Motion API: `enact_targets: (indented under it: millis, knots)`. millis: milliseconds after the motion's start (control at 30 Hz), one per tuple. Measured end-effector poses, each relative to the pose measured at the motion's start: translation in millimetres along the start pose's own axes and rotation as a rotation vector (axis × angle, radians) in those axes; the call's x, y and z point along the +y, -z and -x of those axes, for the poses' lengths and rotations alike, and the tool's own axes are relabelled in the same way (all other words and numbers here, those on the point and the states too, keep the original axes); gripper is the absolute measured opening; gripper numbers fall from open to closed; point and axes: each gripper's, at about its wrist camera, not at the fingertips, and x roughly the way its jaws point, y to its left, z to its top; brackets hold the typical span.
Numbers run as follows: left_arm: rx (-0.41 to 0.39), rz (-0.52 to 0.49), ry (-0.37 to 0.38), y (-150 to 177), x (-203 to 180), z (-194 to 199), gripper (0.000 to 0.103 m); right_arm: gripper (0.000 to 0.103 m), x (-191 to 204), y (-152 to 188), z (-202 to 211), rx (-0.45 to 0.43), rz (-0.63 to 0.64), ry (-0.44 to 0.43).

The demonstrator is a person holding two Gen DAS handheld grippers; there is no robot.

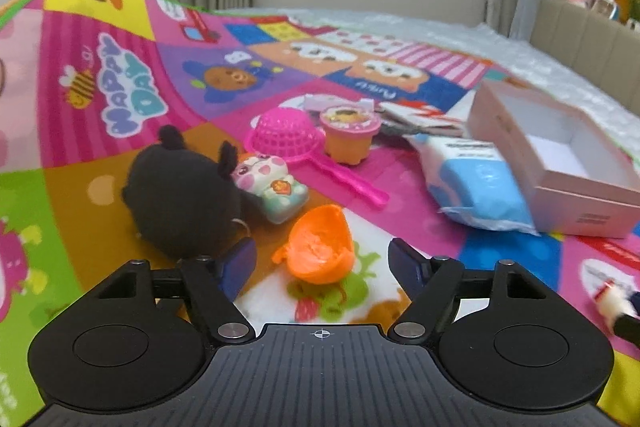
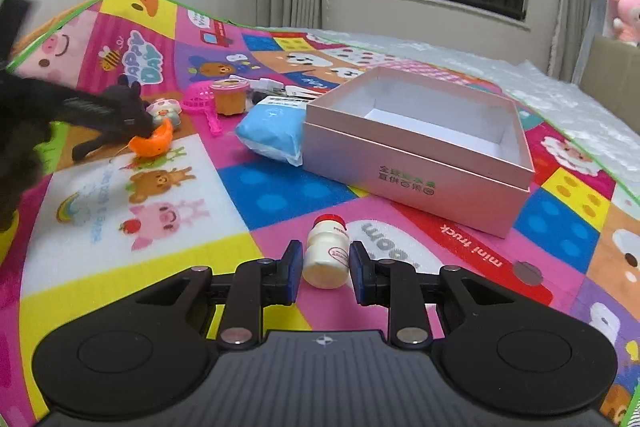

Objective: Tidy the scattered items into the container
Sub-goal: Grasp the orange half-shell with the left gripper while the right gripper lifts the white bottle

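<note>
An orange half-shell (image 1: pixel 320 247) lies on the play mat between the fingers of my left gripper (image 1: pixel 322 259), which is open, with a gap on each side of the shell. The right wrist view shows that gripper (image 2: pixel 146 131) low over the shell (image 2: pixel 154 143). My right gripper (image 2: pixel 325 265) is shut on a small white bottle with a red cap (image 2: pixel 325 251), just above the mat. The open pink box (image 2: pixel 400 163) stands beyond it, its inside white and bare. The left wrist view has the box (image 1: pixel 592 211) at the right.
Around the shell lie a black plush (image 1: pixel 180 195), a small cow figure (image 1: pixel 272 187), a pink strainer (image 1: pixel 288 135) and an orange cup (image 1: pixel 350 135). A blue-white packet (image 1: pixel 476 187) leans on the box. The colourful mat (image 2: pixel 280 187) covers a bed.
</note>
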Motion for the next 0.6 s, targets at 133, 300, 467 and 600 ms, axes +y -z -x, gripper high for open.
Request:
enact_targets:
  millis: [133,300,467,600]
  knots:
    - [0.027,-0.065,-0.032,-3.9,-9.7,-21.4,0.07,0.025,3.0,3.3,0.5,-0.016,0.006,-0.006]
    - [0.051,-0.096,-0.027,-0.5,-15.9,-29.1,0.049,0.043,5.8,5.8,4.5,-0.022,0.008,-0.018]
    - [0.012,-0.121,0.063,6.4,-34.0,-1.9,0.049,0.044,7.9,12.6,4.2,-0.006,0.074,0.048]
    - [0.007,-0.141,0.21,25.8,-61.2,30.2,0.049,0.045,0.1,14.2,5.1,-0.014,0.112,0.15]
